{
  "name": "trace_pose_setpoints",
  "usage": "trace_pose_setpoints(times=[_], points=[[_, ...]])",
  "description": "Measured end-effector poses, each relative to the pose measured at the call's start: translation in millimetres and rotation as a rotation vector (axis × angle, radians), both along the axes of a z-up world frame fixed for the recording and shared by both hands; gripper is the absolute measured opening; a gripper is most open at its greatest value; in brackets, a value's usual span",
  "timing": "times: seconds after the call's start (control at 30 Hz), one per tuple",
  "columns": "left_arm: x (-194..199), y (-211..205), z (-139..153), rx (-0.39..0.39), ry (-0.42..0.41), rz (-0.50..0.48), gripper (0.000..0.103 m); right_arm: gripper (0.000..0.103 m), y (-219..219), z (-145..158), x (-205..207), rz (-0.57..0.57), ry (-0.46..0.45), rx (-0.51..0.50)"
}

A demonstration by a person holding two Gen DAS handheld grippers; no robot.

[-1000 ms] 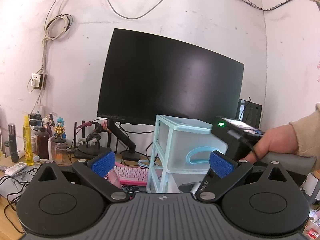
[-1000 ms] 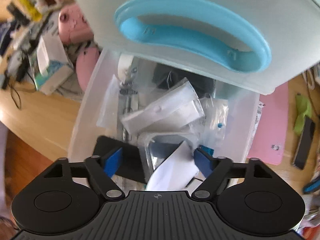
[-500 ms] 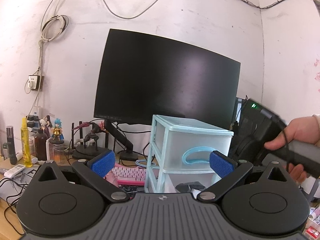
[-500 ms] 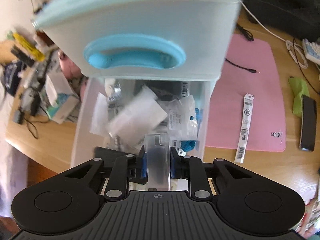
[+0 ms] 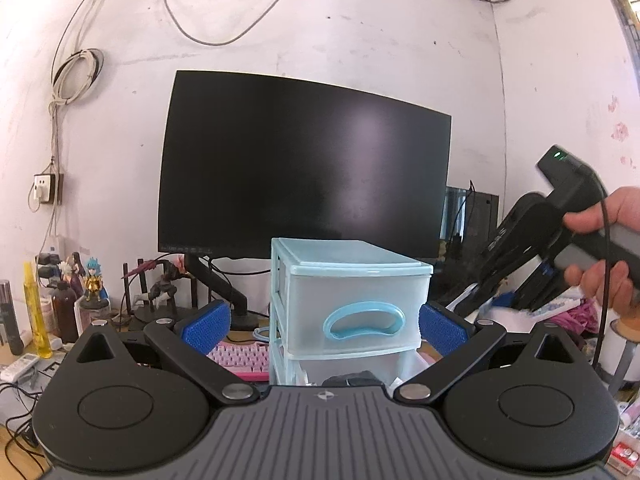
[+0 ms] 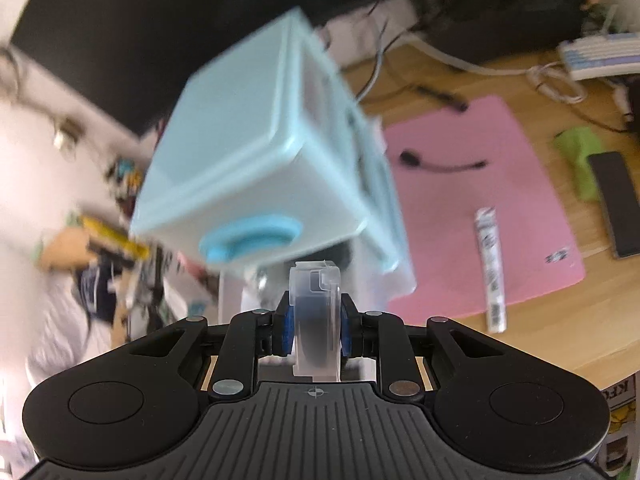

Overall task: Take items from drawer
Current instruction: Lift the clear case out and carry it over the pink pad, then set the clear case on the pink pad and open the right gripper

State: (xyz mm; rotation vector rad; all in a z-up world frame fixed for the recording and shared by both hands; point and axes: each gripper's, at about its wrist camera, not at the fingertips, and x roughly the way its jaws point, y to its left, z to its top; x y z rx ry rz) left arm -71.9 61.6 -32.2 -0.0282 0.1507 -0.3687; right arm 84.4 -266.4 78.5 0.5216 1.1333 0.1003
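A light-blue drawer unit stands on the desk before a dark monitor; its lower drawer is pulled out with items inside. The unit also shows blurred in the right wrist view. My right gripper is shut on a clear plastic case with a dark inside, held above and right of the unit. The right gripper also shows in the left wrist view, raised at the right. My left gripper is open and empty, facing the unit's upper drawer handle.
A pink mat lies right of the unit with a white packet, a black cable piece, a green cloth and a phone near it. A pink keyboard, figurines and bottles crowd the left.
My right gripper closed on the clear case in the drawer, then lifted it out and swung up and to the right. The left gripper stayed open and nearly still.
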Motion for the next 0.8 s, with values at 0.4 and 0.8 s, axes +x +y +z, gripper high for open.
trace_pose_setpoints(times=[0.4,0.8], points=[[-1.4,-19.9,0.9,0.043,0.019,0.014,0.103,0.024,-77.7,-46.0,17.0,-0.134,0.067,-0.174],[-0.8,-28.0,1.3,0.064,0.041,0.091,0.103,0.024,-65.4,-154.5,64.7,0.016,0.267,-0.341]])
